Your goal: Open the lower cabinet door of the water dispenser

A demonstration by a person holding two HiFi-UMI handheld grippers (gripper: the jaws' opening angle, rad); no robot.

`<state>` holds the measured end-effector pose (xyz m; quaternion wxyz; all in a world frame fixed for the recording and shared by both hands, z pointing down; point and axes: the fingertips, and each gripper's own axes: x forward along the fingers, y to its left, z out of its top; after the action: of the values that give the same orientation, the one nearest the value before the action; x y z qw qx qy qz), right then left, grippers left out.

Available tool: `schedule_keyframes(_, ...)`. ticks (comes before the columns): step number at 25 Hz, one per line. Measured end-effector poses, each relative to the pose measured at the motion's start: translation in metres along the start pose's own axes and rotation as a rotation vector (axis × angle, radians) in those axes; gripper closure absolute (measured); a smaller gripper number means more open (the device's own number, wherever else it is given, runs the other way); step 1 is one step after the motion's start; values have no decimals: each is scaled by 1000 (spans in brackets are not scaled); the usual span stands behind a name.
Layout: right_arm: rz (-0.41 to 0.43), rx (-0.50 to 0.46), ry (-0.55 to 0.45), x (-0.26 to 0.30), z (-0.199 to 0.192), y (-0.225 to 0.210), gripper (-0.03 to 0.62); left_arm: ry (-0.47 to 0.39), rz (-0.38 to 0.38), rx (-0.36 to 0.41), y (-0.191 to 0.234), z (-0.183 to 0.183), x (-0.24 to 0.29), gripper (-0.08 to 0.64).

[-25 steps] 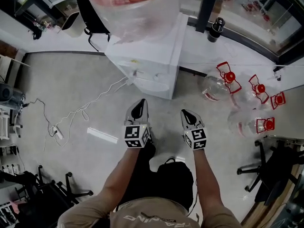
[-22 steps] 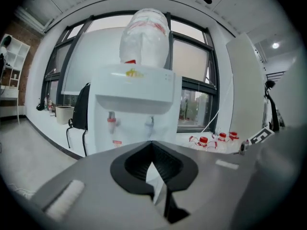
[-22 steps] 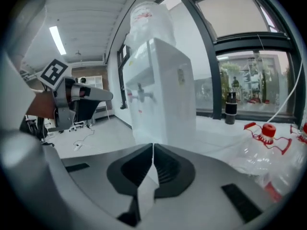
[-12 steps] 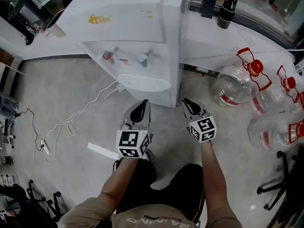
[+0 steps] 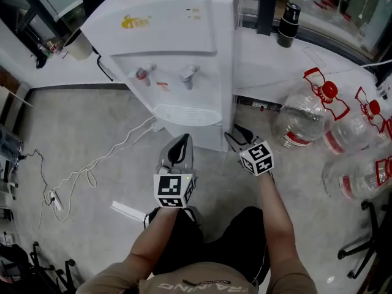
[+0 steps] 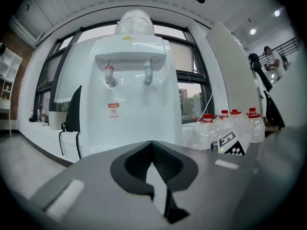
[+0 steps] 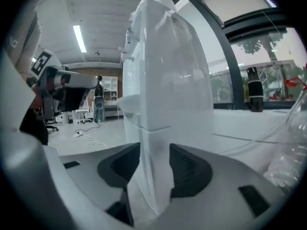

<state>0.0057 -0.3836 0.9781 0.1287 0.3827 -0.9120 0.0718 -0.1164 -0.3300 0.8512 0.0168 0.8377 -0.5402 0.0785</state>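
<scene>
Opening jaws of right hand-held gripper (image 5: 234,137) straddle lower cabinet door (image 7: 144,163) edge; left hand-held gripper (image 5: 180,141) closed.

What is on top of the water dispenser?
A large clear bottle sits on the white water dispenser, as the left gripper view shows. Only its rounded upper part shows; the place where it enters the dispenser is covered by the dispenser's raised top edge.

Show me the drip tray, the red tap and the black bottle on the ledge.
drip tray (image 5: 187,114), head view, centre of its grille.
red tap (image 5: 142,74), head view, its handle.
black bottle (image 5: 286,28), head view, its body.
</scene>
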Motion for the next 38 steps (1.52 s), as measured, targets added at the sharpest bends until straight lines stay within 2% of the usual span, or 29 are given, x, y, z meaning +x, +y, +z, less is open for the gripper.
schedule_keyframes(3, -4, 2, 13, 13, -1, -4, 382, -25, -10, -6, 5, 6, 2, 552)
schedule_keyframes(7, 35, -32, 26, 20, 0, -4, 364, 1, -40, -31, 4, -2, -1, 552)
schedule_keyframes(11, 102, -34, 18, 20, 0, -5, 360, -25, -66, -25, 2, 8, -11, 552)
schedule_keyframes(13, 118, 4, 4, 19, 2, -5, 360, -27, -64, -21, 4, 9, -15, 552)
schedule_keyframes(15, 115, 33, -8, 18, 3, -4, 360, -23, -60, -32, 8, 9, -18, 552)
schedule_keyframes(19, 100, 25, -6, 15, 1, 0, 360, -26, -46, -53, 15, 10, -23, 552)
schedule_keyframes(31, 89, 3, 41, 12, 0, 8, 360, -32, -34, -49, 13, 14, -29, 552)
schedule_keyframes(35, 123, -74, 101, 9, -9, 28, 364, -40, -29, -45, 14, 17, -31, 552)
schedule_keyframes(38, 149, -68, 120, 9, -17, 55, 364, -36, -14, -43, 16, 17, -33, 552)
